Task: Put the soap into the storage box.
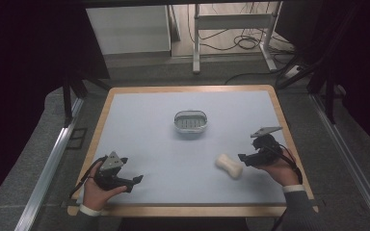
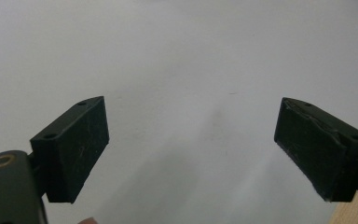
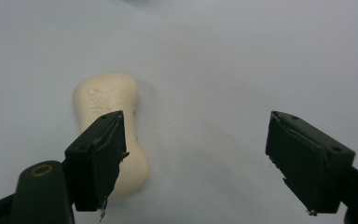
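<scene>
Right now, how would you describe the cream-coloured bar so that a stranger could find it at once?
Look at the pale blue table, on the person's right side. There, just left of the right gripper and nearer the person than the oval dish, lies the soap bar. It alone is cream-coloured, with a narrow waist like a small bone.

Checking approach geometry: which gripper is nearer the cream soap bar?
Right. The right gripper sits just beside the soap bar, jaws open, not touching it. The left gripper rests far across the mat, near the table's front-left corner.
</scene>
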A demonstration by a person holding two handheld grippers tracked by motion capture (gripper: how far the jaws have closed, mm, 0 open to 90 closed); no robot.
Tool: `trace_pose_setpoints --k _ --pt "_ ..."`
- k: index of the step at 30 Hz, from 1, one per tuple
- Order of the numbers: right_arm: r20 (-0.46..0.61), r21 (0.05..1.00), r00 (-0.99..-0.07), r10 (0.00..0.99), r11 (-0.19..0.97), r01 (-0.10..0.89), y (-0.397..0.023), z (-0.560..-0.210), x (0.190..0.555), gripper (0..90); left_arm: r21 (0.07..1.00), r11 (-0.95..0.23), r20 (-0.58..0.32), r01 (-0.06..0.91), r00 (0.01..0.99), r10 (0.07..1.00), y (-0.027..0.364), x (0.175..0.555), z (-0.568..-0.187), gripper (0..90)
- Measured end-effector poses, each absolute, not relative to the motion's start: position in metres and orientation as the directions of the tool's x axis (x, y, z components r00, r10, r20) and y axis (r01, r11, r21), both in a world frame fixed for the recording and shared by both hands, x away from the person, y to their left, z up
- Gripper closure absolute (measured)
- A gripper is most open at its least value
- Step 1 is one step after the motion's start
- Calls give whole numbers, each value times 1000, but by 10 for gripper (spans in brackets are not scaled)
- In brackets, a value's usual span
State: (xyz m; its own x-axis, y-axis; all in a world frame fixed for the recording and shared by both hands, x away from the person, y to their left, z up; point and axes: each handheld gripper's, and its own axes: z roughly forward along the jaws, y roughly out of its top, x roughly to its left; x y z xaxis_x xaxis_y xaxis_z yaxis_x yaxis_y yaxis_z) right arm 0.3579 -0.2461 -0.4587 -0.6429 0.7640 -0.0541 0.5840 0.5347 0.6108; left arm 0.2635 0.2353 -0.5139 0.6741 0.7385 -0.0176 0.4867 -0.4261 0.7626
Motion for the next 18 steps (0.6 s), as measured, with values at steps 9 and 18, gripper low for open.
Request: trace_pose_setpoints --k 9,18 --pt "-46 567 -689 723 587 578 -228 -460 359 225 761 -431 -14 485 676 737 235 264 -514 105" --pt "-36 503 -725 688 639 582 -214 -469 359 251 768 -424 -15 481 675 738 236 264 -514 105"
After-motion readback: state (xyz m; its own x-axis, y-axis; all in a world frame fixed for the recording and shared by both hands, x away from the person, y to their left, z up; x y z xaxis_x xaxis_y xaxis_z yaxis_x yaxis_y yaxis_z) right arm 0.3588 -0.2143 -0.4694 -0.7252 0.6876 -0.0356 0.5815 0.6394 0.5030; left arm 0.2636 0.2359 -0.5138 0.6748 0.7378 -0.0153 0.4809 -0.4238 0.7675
